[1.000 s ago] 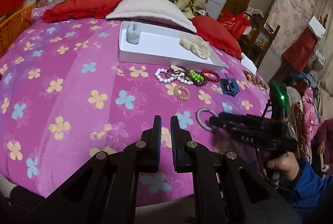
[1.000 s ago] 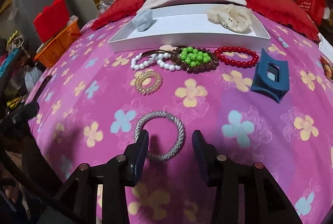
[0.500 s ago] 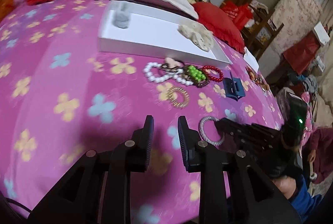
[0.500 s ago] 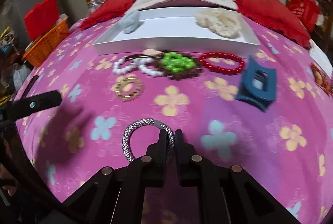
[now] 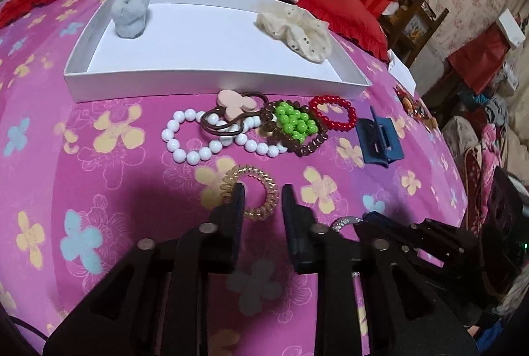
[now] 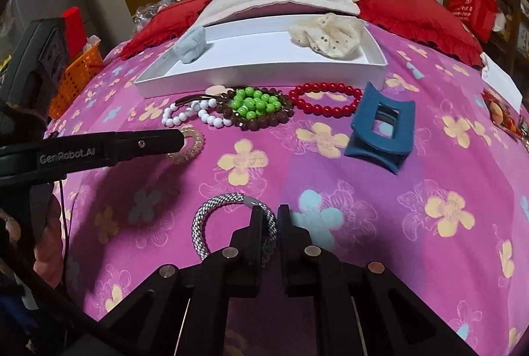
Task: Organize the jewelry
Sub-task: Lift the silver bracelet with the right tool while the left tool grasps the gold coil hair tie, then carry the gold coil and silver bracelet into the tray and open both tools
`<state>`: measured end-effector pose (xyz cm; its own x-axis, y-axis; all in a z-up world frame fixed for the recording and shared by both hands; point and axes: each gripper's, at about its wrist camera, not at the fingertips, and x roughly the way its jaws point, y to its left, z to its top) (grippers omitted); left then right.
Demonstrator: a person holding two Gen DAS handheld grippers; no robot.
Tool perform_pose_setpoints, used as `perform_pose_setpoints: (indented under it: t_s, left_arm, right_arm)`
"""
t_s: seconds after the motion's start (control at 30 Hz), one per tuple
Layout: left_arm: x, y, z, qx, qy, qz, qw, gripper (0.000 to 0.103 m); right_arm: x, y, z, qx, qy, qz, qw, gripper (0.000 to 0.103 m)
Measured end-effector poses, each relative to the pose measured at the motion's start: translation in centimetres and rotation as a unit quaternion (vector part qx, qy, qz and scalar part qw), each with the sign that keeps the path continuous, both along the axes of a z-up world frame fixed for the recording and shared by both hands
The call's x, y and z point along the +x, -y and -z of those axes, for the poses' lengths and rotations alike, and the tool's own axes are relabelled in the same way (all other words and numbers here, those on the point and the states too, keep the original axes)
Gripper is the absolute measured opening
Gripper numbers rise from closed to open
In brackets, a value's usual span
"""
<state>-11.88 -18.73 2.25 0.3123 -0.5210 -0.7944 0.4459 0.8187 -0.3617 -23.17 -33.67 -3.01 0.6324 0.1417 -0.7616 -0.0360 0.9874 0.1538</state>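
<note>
- Two grippers work low over a bed (image 5: pixel 99 177) covered in pink flowered cloth.
- The left gripper (image 5: pixel 263 190) has its jaws a little apart and closing. The right arc of a gold coil hair tie (image 5: pixel 254 172) lies between them, with no pad visibly pressing on it.
- The right gripper (image 6: pixel 268 213) is clamped narrowly on the right side of a silver braided bracelet (image 6: pixel 211 210). I cannot tell whether the bracelet has left the cloth.
- Beyond the coil tie lies a cluster: a white bead bracelet (image 5: pixel 185 154), a brown hair tie with a pink charm (image 5: pixel 236 103), green beads (image 5: pixel 296 121) inside a brown bead bracelet (image 5: pixel 310 146), and a red bead bracelet (image 5: pixel 334 112).
- A blue claw clip (image 5: pixel 380 141) sits just right of the cluster.
- Behind them a white tray (image 5: pixel 215 81) holds a grey-blue scrunchie (image 5: pixel 130 13) at its far left and a cream scrunchie (image 5: pixel 297 31) at its far right.
</note>
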Motion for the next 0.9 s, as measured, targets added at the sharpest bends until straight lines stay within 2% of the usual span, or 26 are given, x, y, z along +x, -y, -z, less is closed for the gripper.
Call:
perform_pose_setpoints:
  t_s: [0.17,0.37,0.5,0.53,0.57,0.6,0.67,0.9]
  left_arm:
    - [-0.2,-1.4,-0.2,-0.010,-0.007,-0.021,0.9997,0.001]
    - [-1.4,-4.9,-2.9,-0.034,0.020,-0.039,0.9984,0.001]
    - [-1.3,-5.9,-3.2,-0.038,0.020,-0.041,0.9983,0.002]
    - [-1.2,-5.7,-3.0,-0.039,0.013,-0.039,0.9984,0.004]
    - [-1.1,-5.5,-2.7,-0.041,0.006,-0.036,0.9985,0.011]
    - [-1.0,-5.0,-2.3,-0.042,0.001,-0.032,0.9986,0.024]
    - [-0.9,-3.9,-1.6,-0.032,0.004,-0.025,0.9992,0.036]
    - [0.1,-0.2,-0.3,0.010,0.022,0.011,0.9996,0.035]
  right_arm:
    - [0.3,0.0,-0.4,0.049,-0.006,-0.010,0.999,0.006]
    - [0.5,-0.7,-3.5,0.055,0.023,-0.009,0.998,0.006]
    - [1.0,-1.4,-4.7,0.050,0.032,-0.014,0.998,0.006]
    - [1.1,-1.5,-4.6,0.051,0.031,-0.015,0.998,0.006]
    - [1.0,-1.6,-4.4,0.050,0.028,-0.015,0.998,0.006]
    - [1.0,-1.7,-4.1,0.049,0.024,-0.015,0.998,0.006]
    - [0.7,-1.6,-3.5,0.048,0.016,-0.014,0.999,0.006]
    - [-0.1,-0.2,-2.7,0.054,0.010,-0.003,0.998,0.006]
